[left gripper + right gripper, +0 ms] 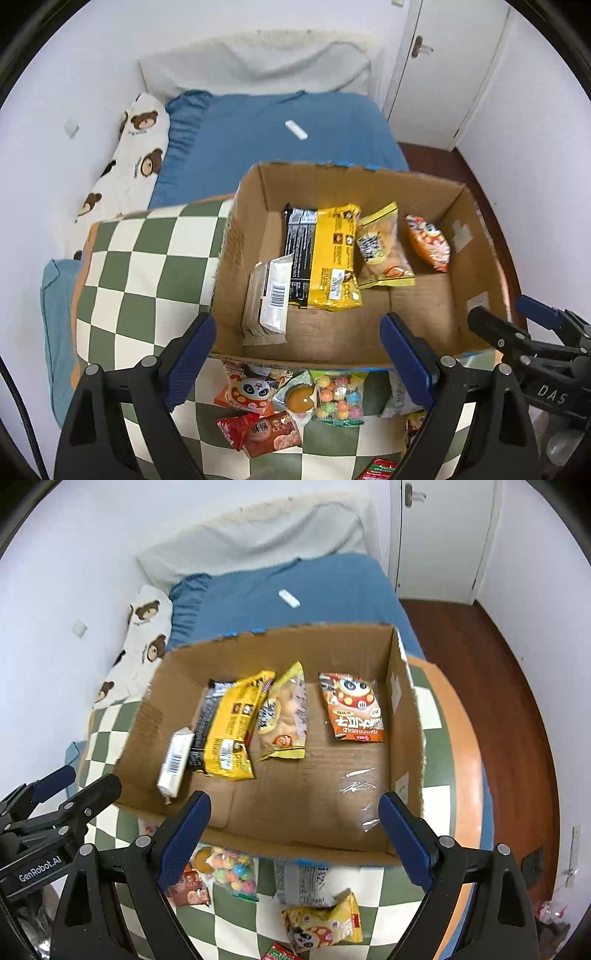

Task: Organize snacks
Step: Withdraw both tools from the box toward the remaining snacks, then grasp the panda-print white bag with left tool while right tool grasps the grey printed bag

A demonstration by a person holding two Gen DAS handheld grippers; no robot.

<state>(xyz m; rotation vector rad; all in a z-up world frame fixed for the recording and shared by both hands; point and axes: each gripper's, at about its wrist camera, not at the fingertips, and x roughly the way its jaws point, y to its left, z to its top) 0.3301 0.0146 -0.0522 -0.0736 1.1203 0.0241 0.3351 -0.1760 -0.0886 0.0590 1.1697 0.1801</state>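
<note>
An open cardboard box (236, 236) (402, 709) stands on a green-and-white checked cushion (140, 258) (428, 797). Inside lie a white pack (271, 295) (175, 762), a yellow pack (332, 258) (231, 727), a pale yellow bag (380, 247) (284, 716) and an orange panda bag (430, 243) (352, 707). Loose snacks lie in front of the box: a candy-ball bag (338, 397) (234, 875), red packs (266, 432), a yellow panda bag (323, 923). My left gripper (299, 362) and right gripper (295, 843) hover open and empty above the box's near edge.
A bed with a blue sheet (273, 144) (295, 590) lies behind the box, a bear-print pillow (136, 147) at its left by the wall. A white door (447, 66) and dark red floor (498, 686) are at the right. A small white object (295, 130) rests on the sheet.
</note>
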